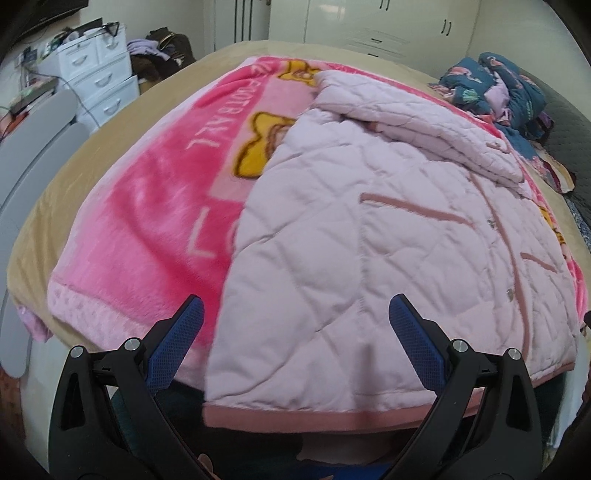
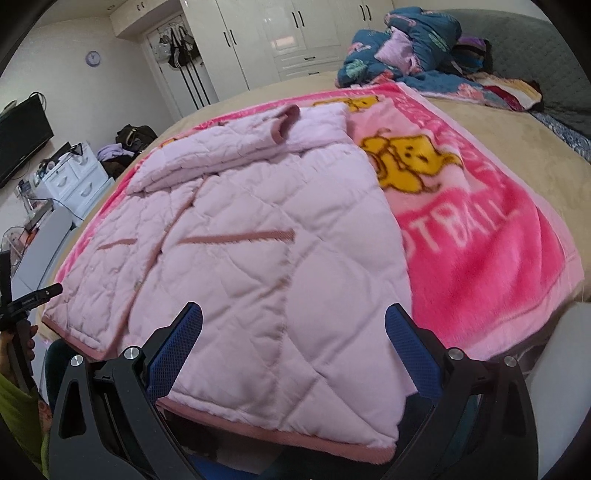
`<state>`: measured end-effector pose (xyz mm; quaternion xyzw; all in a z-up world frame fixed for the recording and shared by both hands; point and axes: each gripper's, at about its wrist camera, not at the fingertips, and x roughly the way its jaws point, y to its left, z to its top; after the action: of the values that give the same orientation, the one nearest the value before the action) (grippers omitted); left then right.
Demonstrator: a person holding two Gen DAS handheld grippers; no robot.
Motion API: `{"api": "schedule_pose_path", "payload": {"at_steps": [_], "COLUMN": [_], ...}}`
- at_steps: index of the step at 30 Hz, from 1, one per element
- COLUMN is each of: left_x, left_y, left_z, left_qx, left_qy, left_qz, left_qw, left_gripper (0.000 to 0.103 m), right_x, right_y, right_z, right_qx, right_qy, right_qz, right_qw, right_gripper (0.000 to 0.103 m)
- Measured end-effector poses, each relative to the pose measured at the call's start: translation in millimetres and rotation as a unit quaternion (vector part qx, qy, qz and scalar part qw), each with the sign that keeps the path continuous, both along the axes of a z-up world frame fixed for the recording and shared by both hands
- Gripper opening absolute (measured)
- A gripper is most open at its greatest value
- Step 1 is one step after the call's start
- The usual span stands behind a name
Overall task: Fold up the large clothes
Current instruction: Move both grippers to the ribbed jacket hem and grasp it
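While it lies spread front-up on a bright pink fleece blanket printed with yellow cartoon bears and white letters [image 1: 155, 206], the pale lilac quilted jacket with dusty-pink trim [image 1: 369, 258] has its hem hanging just over the near edge of the bed, straight ahead of both pairs of fingers. In the left wrist view the hem band passes between the two blue-padded fingers of the left gripper [image 1: 295, 347], low in the frame; in the right wrist view the same jacket [image 2: 258, 266] fills the space between the fingers of the right gripper [image 2: 293, 350], its hem corner lying near the right finger. One sleeve is folded across the chest at the far end, its cuff turned up.

The blanket rests on a tan bedspread [image 1: 110, 122]. A heap of dark blue patterned bedding [image 2: 406, 48] sits at the far end of the bed, well apart from the jacket. A white plastic drawer unit [image 1: 96, 77] stands beside the bed, and white wardrobe doors [image 2: 258, 33] line the far wall. Nothing lies between the fingers and the hem.

Both grippers stand wide open with nothing gripped; whether the pads touch the fabric cannot be told.
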<state>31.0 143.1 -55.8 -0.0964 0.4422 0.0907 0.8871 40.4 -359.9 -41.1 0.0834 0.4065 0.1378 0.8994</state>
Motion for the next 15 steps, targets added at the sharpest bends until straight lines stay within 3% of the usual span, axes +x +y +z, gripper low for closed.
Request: {"api": "schedule_pose_path", "payload": {"at_steps": [8,11,15], "left_x": [-5,-4,-8], "left_y": [10,7,-5], "left_z": [-18,-25,-28], "left_qx": [-0.033,-0.036,-0.005], "left_qy": [0.011,0.014,0.012], "left_qz": [-0.01,-0.014,-0.036], "left_qw": [0.9993,0.9991,0.9993], "left_gripper": [0.093,0.077,0.07], "right_x": [-5,-8,-11], "right_y": [-13,-17,-22], "right_z": [-14,-16,-19], "right_qx": [-0.006,-0.009,-0.015], "right_qy": [0.017,0.022,0.032], "right_qz": [-0.009,-0.01,-0.008], "right_qw": [1.0,1.0,0.999], "right_gripper": [0.099,0.099,0.099]}}
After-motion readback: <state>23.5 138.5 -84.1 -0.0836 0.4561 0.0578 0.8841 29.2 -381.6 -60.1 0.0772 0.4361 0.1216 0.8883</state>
